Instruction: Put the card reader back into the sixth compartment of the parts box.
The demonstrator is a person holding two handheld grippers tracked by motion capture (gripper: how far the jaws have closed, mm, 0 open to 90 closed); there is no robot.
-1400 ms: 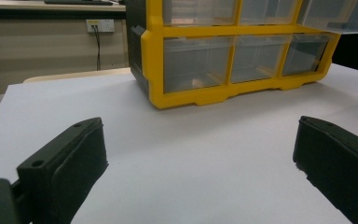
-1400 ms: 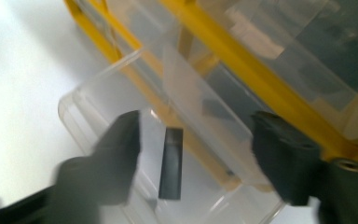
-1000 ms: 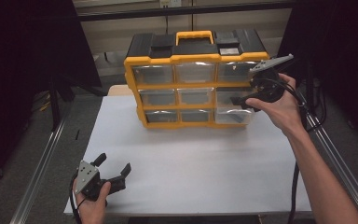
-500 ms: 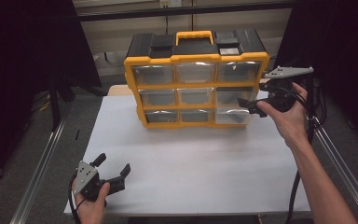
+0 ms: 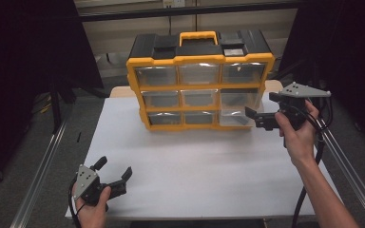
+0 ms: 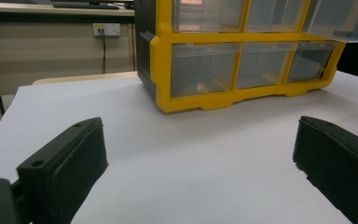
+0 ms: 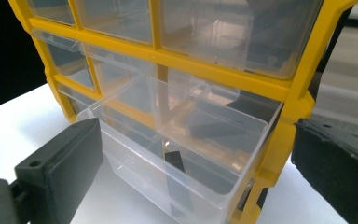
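A yellow and black organizer (image 5: pixel 199 80) with clear drawers stands at the back of the white table (image 5: pixel 195 166). Its lower right drawer (image 5: pixel 235 114) is pulled out. In the right gripper view a small black piece (image 7: pixel 175 161) lies in that drawer (image 7: pixel 135 140). My right gripper (image 5: pixel 260 104) hovers just right of the drawer and points at it. Its jaws have just been opening and stand wide, either side of the drawer front without pressing it. My left gripper (image 5: pixel 115 167) rests at the front left, open and empty, facing the organizer (image 6: pixel 242 93).
Metal rails (image 5: pixel 43 161) run along both sides of the table. The right gripper's cable (image 5: pixel 309 190) hangs beside the forearm. A beige wall with a socket (image 6: pixel 108 29) stands behind the organizer. White tabletop stretches between the two grippers.
The right hand has drawn back to the right and lower from the organizer's right drawers, and its jaws spread a little wider. The left gripper has stayed put.
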